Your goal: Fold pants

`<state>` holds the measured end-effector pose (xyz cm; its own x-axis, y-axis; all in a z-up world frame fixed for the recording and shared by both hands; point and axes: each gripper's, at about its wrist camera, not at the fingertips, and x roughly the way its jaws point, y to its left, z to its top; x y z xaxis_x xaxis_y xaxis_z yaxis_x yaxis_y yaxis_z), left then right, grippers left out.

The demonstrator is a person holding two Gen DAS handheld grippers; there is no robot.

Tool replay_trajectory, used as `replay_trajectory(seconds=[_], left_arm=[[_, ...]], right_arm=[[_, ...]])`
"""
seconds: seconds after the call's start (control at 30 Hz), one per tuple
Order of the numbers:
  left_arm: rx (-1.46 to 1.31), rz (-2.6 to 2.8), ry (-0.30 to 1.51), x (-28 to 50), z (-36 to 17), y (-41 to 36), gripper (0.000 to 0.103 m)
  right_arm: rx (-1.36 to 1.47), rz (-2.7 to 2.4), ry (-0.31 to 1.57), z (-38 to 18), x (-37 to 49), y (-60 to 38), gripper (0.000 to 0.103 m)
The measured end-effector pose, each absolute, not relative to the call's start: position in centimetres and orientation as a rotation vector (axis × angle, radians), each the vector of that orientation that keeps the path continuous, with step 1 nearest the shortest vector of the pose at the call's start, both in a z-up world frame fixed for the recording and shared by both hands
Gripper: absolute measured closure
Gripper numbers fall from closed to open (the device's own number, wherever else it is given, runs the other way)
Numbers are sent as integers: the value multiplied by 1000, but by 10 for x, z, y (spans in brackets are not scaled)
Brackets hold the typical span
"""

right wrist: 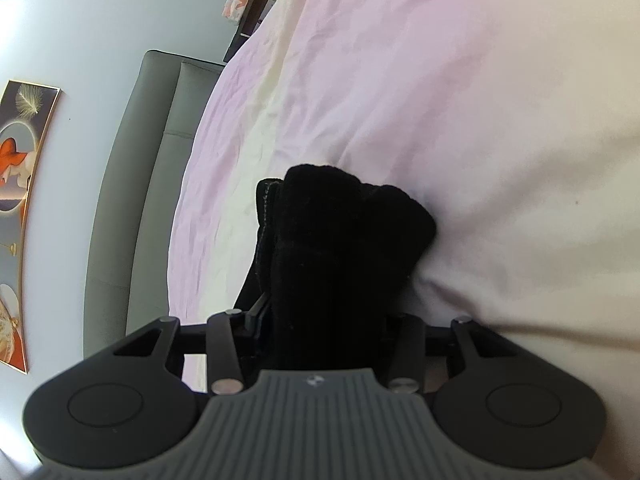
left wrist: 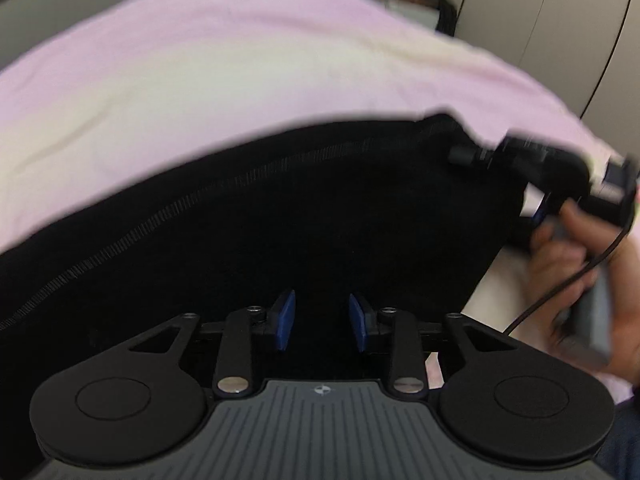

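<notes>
The black pants (left wrist: 280, 216) lie spread on the pale pink bed sheet (left wrist: 200, 80), with a ribbed side stripe running across them. My left gripper (left wrist: 322, 322) hovers just above the pants with its blue pads (left wrist: 285, 320) apart and nothing between them. My right gripper (left wrist: 464, 156) shows blurred at the right of the left wrist view, at the corner of the pants. In the right wrist view my right gripper (right wrist: 324, 320) is shut on a bunched fold of the black pants (right wrist: 344, 232), which hides its fingers.
The sheet (right wrist: 400, 80) is wrinkled and covers the whole bed. A grey padded headboard (right wrist: 136, 184) and a framed picture (right wrist: 20, 200) on the wall are at the left. Wardrobe doors (left wrist: 540, 12) stand behind the bed.
</notes>
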<state>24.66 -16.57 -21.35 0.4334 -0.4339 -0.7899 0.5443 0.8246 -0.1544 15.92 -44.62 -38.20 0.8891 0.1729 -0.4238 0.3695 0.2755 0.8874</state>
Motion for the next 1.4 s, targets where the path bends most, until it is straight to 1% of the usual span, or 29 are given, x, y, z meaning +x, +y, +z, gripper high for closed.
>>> replay_trajectory(seconds=[0.03, 0.07, 0.13, 0.27, 0.33, 0.4, 0.47, 0.53, 0.7, 0.8, 0.9, 0.97, 1.0, 1.03, 1.1, 1.13, 1.2, 1.23, 1.3, 1.33, 1.37, 1.4], left_arm=[[97, -609, 955, 250, -221, -161, 65], [32, -607, 974, 253, -227, -152, 65], [-68, -598, 1002, 259, -233, -140, 67], [-20, -598, 977, 250, -223, -142, 67], [-43, -613, 953, 244, -209, -133, 67], [-86, -590, 901, 232, -189, -107, 63], [-129, -524, 838, 220, -174, -69, 52], [-175, -448, 825, 210, -169, -27, 51], [-318, -316, 807, 168, -166, 81, 51], [-406, -203, 801, 140, -171, 130, 49], [-507, -137, 793, 117, -176, 164, 49], [-539, -124, 796, 108, -179, 172, 49], [-536, -124, 801, 104, -181, 174, 49], [-523, -125, 808, 102, -182, 174, 49], [-494, -132, 815, 101, -180, 168, 49], [-487, -137, 814, 99, -180, 168, 46], [-501, -146, 810, 100, -182, 170, 42], [-514, -150, 808, 100, -183, 170, 41], [-538, -166, 806, 104, -183, 166, 41], [-544, -177, 805, 109, -183, 162, 41], [-546, -185, 806, 111, -182, 159, 38], [-547, -196, 808, 113, -183, 156, 37]], right_arm=[[1291, -142, 500, -383, 161, -446, 71], [1267, -148, 524, -385, 163, -445, 82], [1235, -136, 539, -385, 166, -444, 86], [1195, -144, 497, -376, 165, -441, 93], [1116, -143, 462, -357, 167, -435, 94], [1020, -122, 416, -332, 169, -425, 94], [921, -110, 380, -304, 169, -409, 94], [811, -86, 341, -274, 172, -386, 94], [321, 128, 224, -197, 159, -268, 94], [12, 261, 200, -187, 141, -176, 93], [-276, 364, 252, -223, 126, -89, 93], [-470, 443, 352, -262, 122, -42, 87], [-615, 491, 441, -288, 120, -18, 83], [-746, 513, 484, -308, 114, -2, 82], [-933, 453, 374, -324, 92, 13, 78], [-946, 458, 376, -320, 88, 12, 74], [-893, 488, 452, -304, 90, 3, 68], [-858, 515, 490, -294, 93, -4, 61], [-773, 626, 582, -274, 90, -22, 58], [-707, 703, 638, -262, 87, -33, 50], [-659, 753, 666, -252, 83, -42, 42], [-609, 807, 689, -241, 80, -52, 43]])
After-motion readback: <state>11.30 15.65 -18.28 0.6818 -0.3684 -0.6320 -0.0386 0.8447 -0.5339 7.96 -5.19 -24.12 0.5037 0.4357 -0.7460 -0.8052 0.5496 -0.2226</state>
